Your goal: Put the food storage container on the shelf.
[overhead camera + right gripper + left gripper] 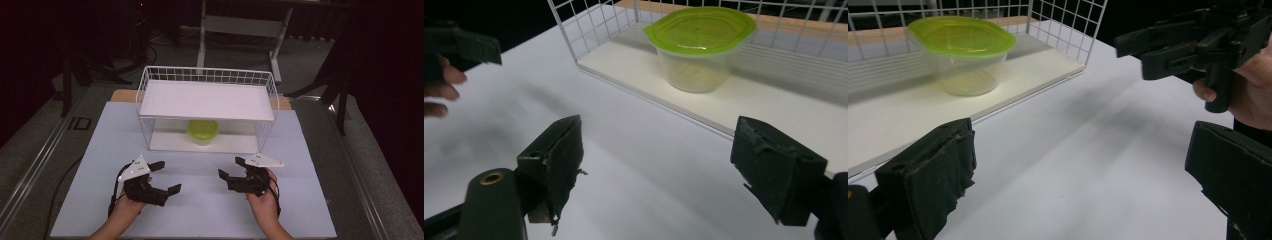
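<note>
Both black two-jaw grippers sit empty at the near edge of the white table [200, 210].
Left gripper [165, 177] and right gripper [231, 167] gape wide; clear green-lidded plastic tub [202, 131] stands farther back on the white wire rack's [207, 75] bottom shelf.

A lidded tub [202, 131] stands on the lower shelf of a wire rack [207, 76] at the worktop's [100, 150] far side, seemingly centred.

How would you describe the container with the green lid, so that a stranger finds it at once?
Find the white wire rack at the far side of the table. On its lower shelf, near the middle, stands a clear plastic tub. Its lime-green lid is the sole bright colour here.
</note>
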{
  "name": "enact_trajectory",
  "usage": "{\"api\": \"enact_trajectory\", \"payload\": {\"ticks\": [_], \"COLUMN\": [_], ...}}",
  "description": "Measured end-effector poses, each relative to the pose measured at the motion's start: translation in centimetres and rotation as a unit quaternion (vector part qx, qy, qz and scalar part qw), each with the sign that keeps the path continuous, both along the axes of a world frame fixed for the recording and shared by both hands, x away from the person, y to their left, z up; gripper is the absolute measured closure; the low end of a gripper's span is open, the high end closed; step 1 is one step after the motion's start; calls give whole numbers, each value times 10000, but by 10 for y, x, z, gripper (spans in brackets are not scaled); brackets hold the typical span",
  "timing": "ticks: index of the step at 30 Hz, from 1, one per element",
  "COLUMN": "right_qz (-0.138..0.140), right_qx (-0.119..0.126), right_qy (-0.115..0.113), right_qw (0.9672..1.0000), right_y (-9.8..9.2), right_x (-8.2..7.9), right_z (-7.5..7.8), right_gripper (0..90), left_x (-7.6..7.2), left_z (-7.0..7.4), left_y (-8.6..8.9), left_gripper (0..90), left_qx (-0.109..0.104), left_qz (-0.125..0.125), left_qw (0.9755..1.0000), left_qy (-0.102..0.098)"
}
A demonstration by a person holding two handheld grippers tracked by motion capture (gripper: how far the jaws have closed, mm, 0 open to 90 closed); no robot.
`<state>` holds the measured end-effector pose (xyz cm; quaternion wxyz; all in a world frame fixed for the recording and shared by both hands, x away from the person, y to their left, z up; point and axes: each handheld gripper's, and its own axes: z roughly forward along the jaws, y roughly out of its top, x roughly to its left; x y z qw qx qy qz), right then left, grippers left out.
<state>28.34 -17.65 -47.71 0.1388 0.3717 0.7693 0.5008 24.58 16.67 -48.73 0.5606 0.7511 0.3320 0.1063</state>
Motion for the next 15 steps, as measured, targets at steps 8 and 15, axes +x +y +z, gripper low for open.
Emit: {"api": "enact_trajectory", "payload": {"ticks": [8,15], "right_qz": [95,102], "right_qx": [-91,-103], "right_qy": [-130,-118], "right_qw": [9998,9998], "right_y": [-17,-33], "right_x": [-16,-26], "right_z": [2,2], "right_gripper": [203,200], "left_x": [-5,-11], "left_z": [-1,-4], "left_y": [14,18], "left_gripper": [9,9], "left_qx": [-33,-82], "left_qz": [114,70], "left_qw": [9999,9999], "left_qy": [32,37]}}
